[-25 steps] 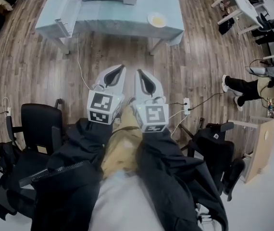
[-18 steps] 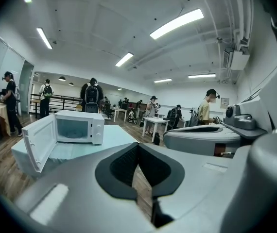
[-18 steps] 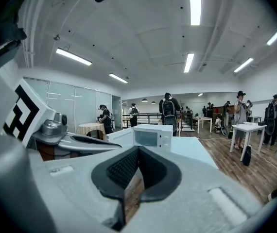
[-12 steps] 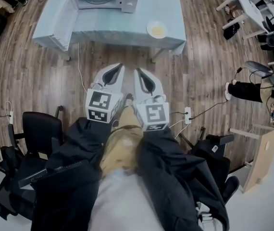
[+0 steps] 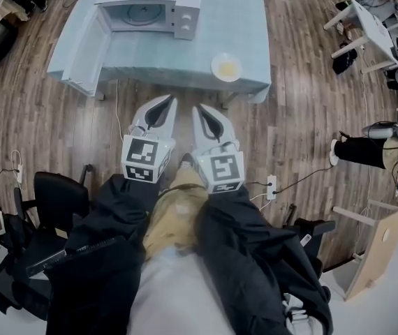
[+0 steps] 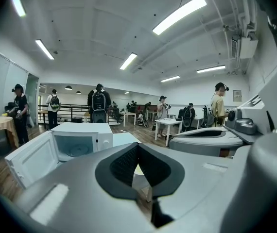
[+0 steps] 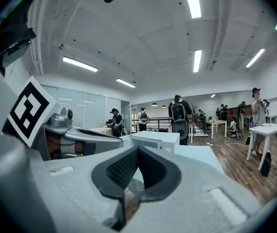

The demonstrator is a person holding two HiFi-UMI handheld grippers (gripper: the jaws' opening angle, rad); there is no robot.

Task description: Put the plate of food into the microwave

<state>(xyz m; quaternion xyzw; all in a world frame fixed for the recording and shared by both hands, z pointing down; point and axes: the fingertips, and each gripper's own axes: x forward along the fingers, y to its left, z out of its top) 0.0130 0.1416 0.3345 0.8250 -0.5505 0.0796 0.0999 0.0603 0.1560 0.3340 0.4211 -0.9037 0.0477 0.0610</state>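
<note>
The microwave (image 5: 153, 9) is white, the table (image 5: 244, 26) pale blue, and the plate (image 5: 216, 64) white with yellow food (image 5: 228, 68). The floor (image 5: 304, 117) shows brown wood planks with a streaked grain. The left gripper (image 5: 165, 102) and right gripper (image 5: 200, 109) are pale grey with black, finely dotted pads (image 6: 123, 165), each bearing a white cube (image 5: 143, 159) with black square markers; the sleeves (image 5: 108, 215) are black, the trousers (image 5: 174, 215) tan.

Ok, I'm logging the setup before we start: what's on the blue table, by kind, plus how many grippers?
Microwave: 1
Plate: 1
Grippers: 2, left gripper and right gripper
Total: 4
</note>
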